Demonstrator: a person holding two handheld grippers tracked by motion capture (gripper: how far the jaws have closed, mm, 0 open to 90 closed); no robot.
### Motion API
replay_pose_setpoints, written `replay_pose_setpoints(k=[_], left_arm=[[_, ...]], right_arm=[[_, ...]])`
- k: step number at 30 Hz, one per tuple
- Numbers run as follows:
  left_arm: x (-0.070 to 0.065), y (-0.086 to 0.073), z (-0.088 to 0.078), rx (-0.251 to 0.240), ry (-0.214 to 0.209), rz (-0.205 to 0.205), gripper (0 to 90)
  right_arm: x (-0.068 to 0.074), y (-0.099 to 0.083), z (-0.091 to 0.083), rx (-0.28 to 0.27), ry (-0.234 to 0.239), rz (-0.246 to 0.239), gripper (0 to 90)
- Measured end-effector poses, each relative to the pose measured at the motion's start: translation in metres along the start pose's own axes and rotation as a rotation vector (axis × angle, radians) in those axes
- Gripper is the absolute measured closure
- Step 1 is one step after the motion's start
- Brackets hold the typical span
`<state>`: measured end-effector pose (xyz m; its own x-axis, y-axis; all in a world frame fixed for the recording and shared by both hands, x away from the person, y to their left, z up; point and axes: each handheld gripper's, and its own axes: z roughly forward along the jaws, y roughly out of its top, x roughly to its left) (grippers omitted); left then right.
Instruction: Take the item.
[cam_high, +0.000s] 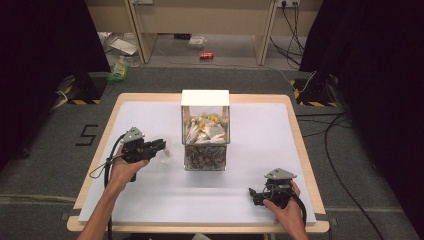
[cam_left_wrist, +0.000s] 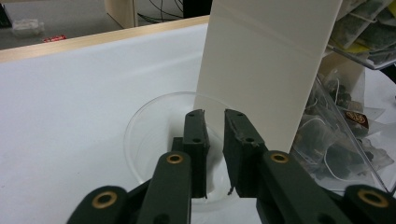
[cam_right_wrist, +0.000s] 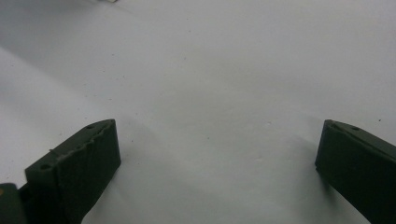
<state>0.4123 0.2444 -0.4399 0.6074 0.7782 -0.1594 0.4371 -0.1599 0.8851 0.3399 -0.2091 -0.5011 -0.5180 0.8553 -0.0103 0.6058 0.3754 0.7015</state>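
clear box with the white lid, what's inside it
The clear box holds two layers of tea bags: pale and yellow sachets above, darker ones below. In the left gripper view its white side panel covers much of the contents; how many there are cannot be told.

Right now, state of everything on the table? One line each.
clear plastic cup: upright on the table, looks empty, its wall between the left gripper's fingers.
left gripper: fingers close together with a small gap, astride the cup wall; grip can't be confirmed.
right gripper: fingers wide apart, nothing between them, over bare table.
dispenser box: upright, clear front, two tiers stocked with tea bags.
white lid: on top of the box, closed.
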Motion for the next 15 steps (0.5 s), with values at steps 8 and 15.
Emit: replay_pose_setpoints(k=[8,15], left_arm=[[-0.002,0.005,-0.006,-0.025,-0.004,-0.006,68.6],[-0.002,0.008,-0.011,0.002,0.003,-0.024,48.6]], right_arm=[[0.0,0.0,0.0,0.0,0.0,0.0,0.5],[0.0,0.0,0.0,0.0,0.0,0.001,0.5]])
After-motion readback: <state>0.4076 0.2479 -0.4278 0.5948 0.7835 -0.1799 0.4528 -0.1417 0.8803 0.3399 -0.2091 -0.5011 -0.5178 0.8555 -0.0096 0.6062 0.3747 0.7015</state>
